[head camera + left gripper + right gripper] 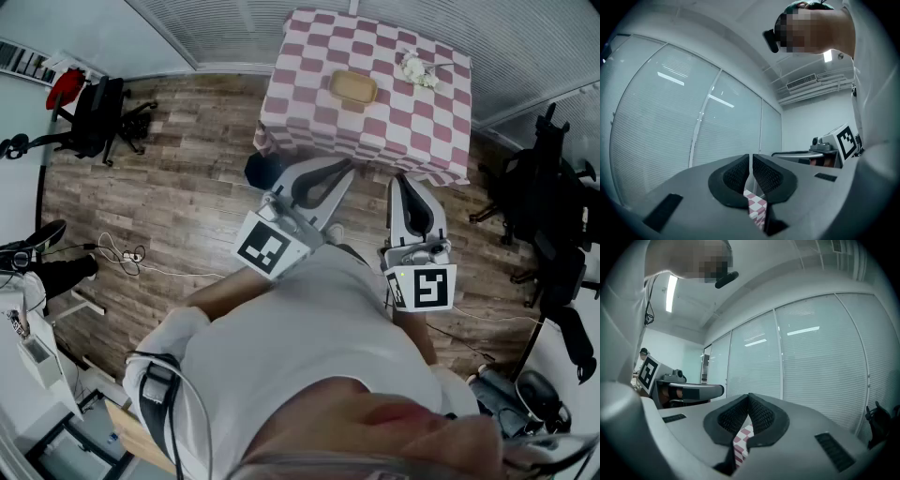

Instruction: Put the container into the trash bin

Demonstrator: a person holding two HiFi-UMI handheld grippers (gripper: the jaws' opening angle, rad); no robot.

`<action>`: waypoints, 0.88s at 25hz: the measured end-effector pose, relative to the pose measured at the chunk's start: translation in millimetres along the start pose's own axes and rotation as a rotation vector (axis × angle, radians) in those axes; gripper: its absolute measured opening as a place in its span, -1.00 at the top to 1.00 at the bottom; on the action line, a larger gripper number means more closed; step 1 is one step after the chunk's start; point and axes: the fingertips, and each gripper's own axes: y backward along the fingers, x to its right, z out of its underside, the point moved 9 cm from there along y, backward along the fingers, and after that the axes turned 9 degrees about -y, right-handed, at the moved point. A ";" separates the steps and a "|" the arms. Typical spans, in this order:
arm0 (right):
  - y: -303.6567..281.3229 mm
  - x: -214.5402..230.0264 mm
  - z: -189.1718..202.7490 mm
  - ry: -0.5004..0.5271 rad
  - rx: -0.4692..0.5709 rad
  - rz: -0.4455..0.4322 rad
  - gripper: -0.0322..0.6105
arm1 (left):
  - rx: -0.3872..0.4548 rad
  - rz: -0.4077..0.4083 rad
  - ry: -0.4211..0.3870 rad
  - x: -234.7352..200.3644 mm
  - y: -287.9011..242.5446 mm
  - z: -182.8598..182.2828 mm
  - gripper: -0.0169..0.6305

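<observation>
Container [353,87] sits untouched on checkered desk [412,131], left tool [339,172] and right tool [409,180] both closed on nothing, level, near desk edge.

No legible words, brands or numbers, only black-and-white square code patterns, one on left marker cube [269,249], one on right marker cube [428,288]

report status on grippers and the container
Left gripper shut, empty. Right gripper shut, empty. Container untouched on checkered table ahead. Dark round object on floor by table's near corner.
</observation>
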 end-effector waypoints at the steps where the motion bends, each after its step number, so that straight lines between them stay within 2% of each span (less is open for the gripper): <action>1: 0.1 0.3 -0.9 0.002 -0.001 -0.002 0.81 | -0.001 0.003 0.001 0.0 -0.4 -0.5 0.80; 16: 1.1 20.7 -6.5 -0.004 0.000 -0.005 0.80 | -0.019 0.033 0.009 7.5 -25.6 0.2 0.80; 22: 9.4 41.0 -8.0 -0.030 0.028 -0.007 0.80 | -0.023 0.011 0.007 19.2 -41.3 2.2 0.80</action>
